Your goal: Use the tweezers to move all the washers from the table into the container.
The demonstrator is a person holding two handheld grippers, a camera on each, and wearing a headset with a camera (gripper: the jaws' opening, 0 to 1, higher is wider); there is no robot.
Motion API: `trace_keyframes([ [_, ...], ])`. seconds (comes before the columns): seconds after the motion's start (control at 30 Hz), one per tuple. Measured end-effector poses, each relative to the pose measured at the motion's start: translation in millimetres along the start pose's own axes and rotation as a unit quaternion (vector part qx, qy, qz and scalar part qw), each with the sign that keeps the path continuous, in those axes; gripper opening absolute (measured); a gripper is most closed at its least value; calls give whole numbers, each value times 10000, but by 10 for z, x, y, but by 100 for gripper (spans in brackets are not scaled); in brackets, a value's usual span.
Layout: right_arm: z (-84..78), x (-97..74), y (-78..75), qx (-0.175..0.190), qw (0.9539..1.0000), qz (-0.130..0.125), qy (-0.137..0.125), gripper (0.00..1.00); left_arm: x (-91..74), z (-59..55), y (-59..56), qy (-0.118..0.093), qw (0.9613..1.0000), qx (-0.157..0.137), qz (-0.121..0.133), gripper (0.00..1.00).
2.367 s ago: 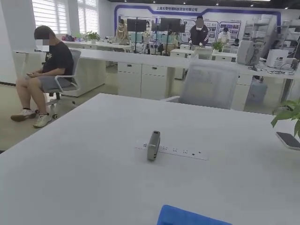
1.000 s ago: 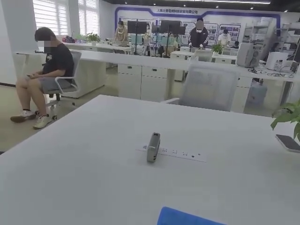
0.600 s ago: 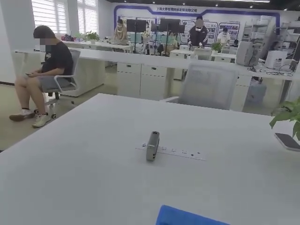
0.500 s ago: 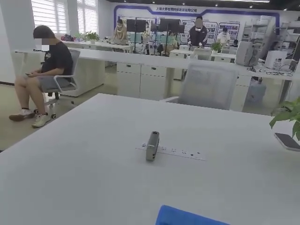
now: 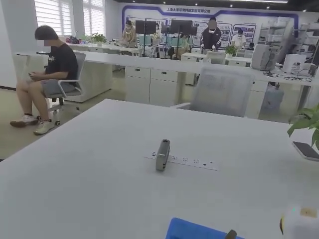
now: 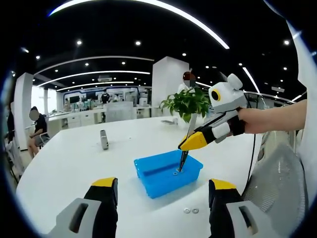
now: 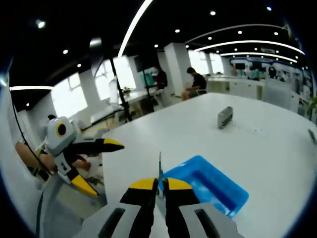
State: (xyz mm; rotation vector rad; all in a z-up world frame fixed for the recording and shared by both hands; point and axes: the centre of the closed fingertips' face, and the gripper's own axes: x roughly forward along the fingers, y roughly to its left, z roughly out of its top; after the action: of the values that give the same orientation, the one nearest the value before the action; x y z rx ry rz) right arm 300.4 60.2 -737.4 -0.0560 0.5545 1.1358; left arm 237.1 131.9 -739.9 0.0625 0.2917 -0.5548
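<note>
The right gripper point(image 7: 159, 186) has its jaws clamped on the tweezers point(image 6: 184, 157), tips down in the container point(image 6: 148, 171). The left gripper point(image 6: 163, 184) has its jaws wide apart and empty. Two washers point(image 6: 191, 210) lie on the bench point(image 6: 74, 163) just beside it; they look light, thin and slippery, probably best pinched across the ring.

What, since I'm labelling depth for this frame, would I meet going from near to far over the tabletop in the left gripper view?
Two washers → blue container → grey adapter → seated person.
</note>
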Motion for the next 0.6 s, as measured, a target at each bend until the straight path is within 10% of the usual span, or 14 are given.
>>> trace_keyframes([
  [0.6, -117, 327, -535, 320, 9975, -480, 397, 3, -4, 8, 6, -22, 10000, -17, 6, 76],
])
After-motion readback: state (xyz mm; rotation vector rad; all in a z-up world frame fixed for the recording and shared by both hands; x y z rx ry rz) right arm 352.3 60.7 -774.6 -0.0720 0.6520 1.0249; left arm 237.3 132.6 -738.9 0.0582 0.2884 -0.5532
